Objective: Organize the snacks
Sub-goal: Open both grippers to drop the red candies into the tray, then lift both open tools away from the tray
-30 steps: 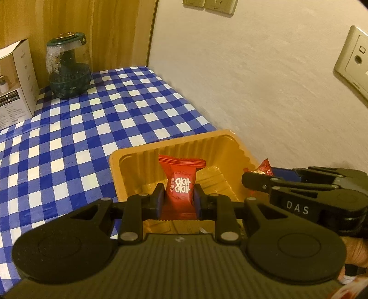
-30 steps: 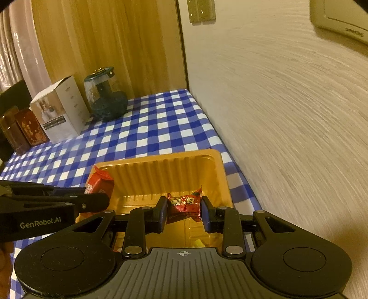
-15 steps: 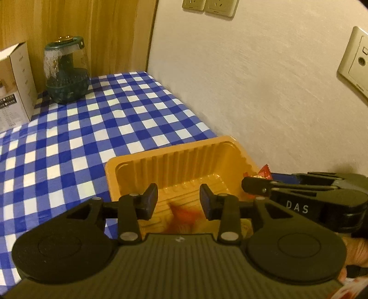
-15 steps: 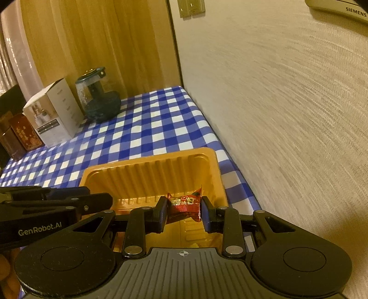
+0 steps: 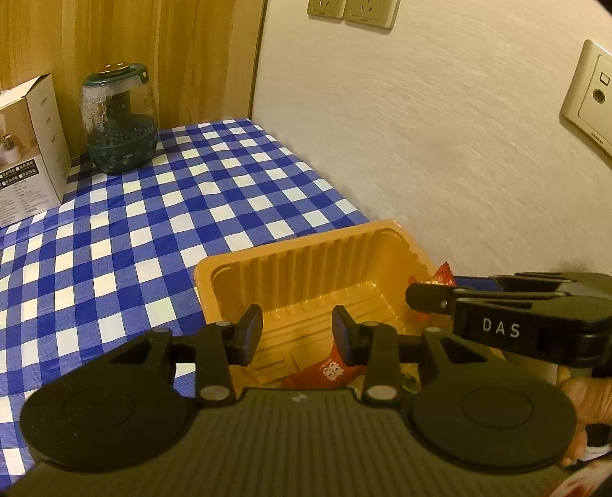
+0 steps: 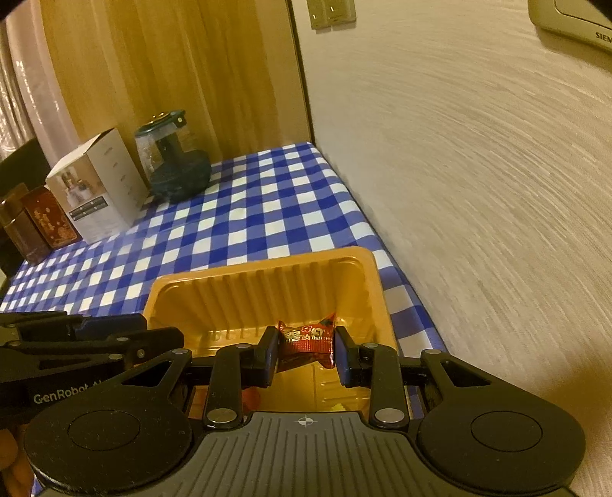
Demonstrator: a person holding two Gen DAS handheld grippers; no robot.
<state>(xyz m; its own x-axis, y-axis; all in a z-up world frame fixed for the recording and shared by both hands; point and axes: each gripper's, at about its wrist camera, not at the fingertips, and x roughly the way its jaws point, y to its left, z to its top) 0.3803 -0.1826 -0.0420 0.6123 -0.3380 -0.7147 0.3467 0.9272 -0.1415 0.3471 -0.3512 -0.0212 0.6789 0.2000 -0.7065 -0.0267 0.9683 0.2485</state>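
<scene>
Two red sweets at the ribbed orange plastic tray

The right gripper pinches a light, crinkly red foil-wrapped candy by its sides above the tray's 6 o'clock edge; the left gripper, its jaws just opened, is empty, and another red wrapped candy lies inside.

"DAS" is printed in white on the side of the right gripper, as seen from the left wrist. "GenRobot.AI" is printed on the side of the left gripper, its last letters partly hidden. "SIEM…" is read, cut off at the frame edge, on the wall plate. White Chinese characters are seen on the red snack packet in the tray; print on the white box is too small to read.
</scene>
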